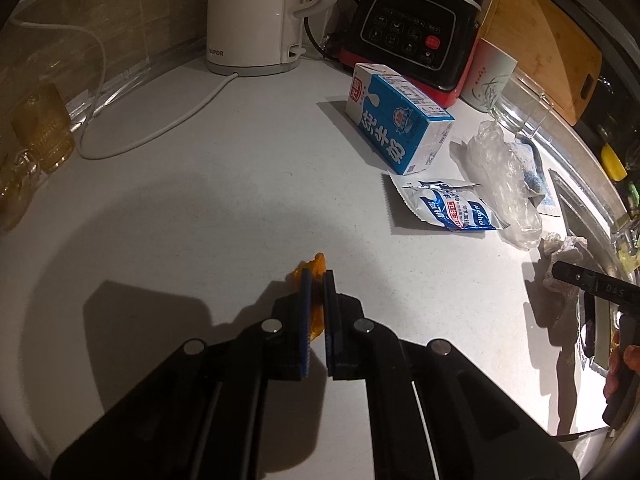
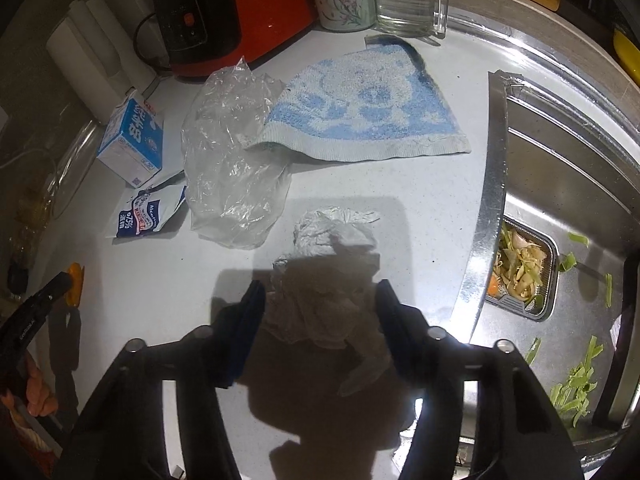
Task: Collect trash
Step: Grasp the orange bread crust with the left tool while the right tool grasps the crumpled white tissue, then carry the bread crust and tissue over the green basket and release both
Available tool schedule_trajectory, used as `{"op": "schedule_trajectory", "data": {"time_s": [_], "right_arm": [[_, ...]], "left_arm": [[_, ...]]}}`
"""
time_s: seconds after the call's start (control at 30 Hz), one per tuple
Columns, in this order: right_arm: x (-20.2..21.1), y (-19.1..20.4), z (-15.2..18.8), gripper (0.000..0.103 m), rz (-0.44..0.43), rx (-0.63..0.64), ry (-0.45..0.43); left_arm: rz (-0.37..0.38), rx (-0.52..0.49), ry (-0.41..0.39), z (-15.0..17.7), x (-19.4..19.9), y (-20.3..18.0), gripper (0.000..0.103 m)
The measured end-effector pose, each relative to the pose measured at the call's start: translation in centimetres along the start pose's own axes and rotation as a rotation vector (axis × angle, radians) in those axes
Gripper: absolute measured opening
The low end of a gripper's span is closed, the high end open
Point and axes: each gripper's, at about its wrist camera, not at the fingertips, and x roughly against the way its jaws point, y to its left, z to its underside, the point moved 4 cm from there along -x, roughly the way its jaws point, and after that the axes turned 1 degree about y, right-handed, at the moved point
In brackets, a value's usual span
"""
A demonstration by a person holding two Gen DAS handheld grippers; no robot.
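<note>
1. In the sink (image 2: 560, 168), right of my tissue, a metal strainer (image 2: 524, 272) holds vegetable scraps; green bits lie loose around it.
2. Beyond the tissue, the carton (image 1: 396, 120) bears Chinese writing, the sachet (image 1: 448, 208) reads "Alcohol" and "75%", the kettle (image 1: 256, 16) "SUPOR", the blender (image 1: 420, 20) "Joyoung".
3. A clear bag (image 2: 232, 168) and blue towel (image 2: 360, 108) lie just past the tissue.
4. My left claw (image 1: 318, 276) pinches orange peel (image 1: 316, 268), left of the tissue.
5. My right claw (image 2: 320, 292) stands spread around the crumpled tissue (image 2: 328, 280); whether its pads touch it I cannot tell.
</note>
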Motion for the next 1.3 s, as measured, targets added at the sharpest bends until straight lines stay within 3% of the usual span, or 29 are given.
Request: {"op": "schedule_trajectory", "data": {"time_s": [0.03, 0.07, 0.3, 0.5, 0.97, 1.3], "right_arm": [[0.0, 0.1, 0.1, 0.034, -0.006, 0.004, 0.001], [0.0, 0.2, 0.1, 0.029, -0.010, 0.008, 0.002], [2.4, 0.5, 1.1, 0.026, -0.049, 0.030, -0.029], [7.0, 0.4, 4.2, 0.026, -0.060, 0.075, -0.075], [16.4, -1.5, 17.2, 0.026, -0.109, 0.140, -0.093], [18.8, -3.1, 25.3, 0.026, -0.143, 0.183, -0.043]], "left_arm": [[0.003, 0.000, -0.002, 0.0, 0.1, 0.0, 0.005], [0.005, 0.000, -0.004, -0.1, 0.3, -0.1, 0.005], [0.003, -0.015, -0.029, 0.2, 2.6, -1.6, 0.005], [0.024, -0.063, -0.036, 1.9, 5.7, -5.8, 0.005], [0.137, -0.201, -0.006, 11.7, 12.8, -18.1, 0.005], [0.142, -0.210, 0.072, 20.6, 14.1, -21.9, 0.005]]}}
